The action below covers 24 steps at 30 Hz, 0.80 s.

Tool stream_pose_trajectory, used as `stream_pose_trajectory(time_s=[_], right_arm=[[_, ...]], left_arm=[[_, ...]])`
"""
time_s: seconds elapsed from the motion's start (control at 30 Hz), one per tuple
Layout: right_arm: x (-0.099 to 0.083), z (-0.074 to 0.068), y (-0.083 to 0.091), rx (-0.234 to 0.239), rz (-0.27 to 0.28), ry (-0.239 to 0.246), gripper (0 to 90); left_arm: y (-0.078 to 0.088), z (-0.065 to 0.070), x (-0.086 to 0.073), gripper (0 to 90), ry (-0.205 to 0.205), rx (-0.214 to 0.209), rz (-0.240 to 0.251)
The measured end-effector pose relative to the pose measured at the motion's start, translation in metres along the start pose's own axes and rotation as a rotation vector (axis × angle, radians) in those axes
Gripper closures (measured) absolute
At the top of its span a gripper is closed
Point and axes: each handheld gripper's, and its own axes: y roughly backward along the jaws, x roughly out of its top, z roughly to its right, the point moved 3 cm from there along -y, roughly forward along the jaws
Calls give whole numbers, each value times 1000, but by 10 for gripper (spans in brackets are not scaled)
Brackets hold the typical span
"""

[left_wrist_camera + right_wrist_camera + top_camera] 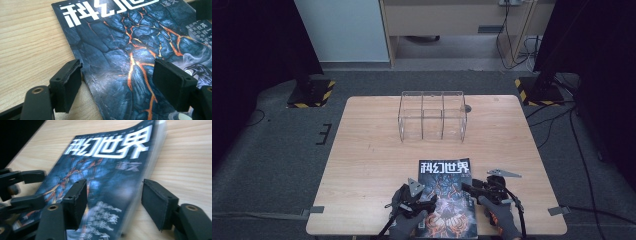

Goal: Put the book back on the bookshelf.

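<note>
With both the left gripper [424,199] and right gripper [468,188] standing wide astride the magazine [447,195] edges at the table's [362,150] near edge, closing could merely buckle the thin cover.

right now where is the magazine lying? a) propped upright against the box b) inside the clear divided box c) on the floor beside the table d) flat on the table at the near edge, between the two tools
d: the magazine lies on the wooden table at its near edge, with the left tool and right tool at its sides; the clear divided box stands apart, farther back.
</note>
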Motion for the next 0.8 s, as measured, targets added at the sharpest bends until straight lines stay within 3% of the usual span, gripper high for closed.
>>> stream_pose_trajectory(time_s=[0.07, 0.1, 0.2, 0.27, 0.33, 0.37, 0.4, 0.57, 0.7, 0.8], right_arm=[[0, -1, 0, -9, 6, -3, 357], [0, 2, 1, 18, 12, -55, 371], [2, 4, 5, 43, 40, -89, 420], [6, 4, 11, 124, 91, -136, 470], [8, -2, 14, 208, 99, -152, 486], [7, -6, 13, 209, 86, -127, 481], [7, -11, 10, 180, 67, -79, 467], [5, -10, 9, 197, 44, -86, 465], [2, -11, 5, 150, 5, -40, 454], [-3, -11, 0, 116, -57, -16, 430]], left_arm=[[0, 0, 0, 224, 1, 2, 0], [0, 0, 0, 224, 1, 2, 0], [0, 0, 0, 223, 3, 5, 0], [0, 0, 0, 222, 3, 5, 0], [0, 0, 0, 222, 4, 5, 1], [0, 0, 0, 223, 3, 5, 1], [0, 0, 0, 222, 3, 4, 1], [0, 0, 0, 222, 2, 3, 0], [0, 0, 0, 222, 3, 4, 1], [0, 0, 0, 222, 3, 3, 1]])
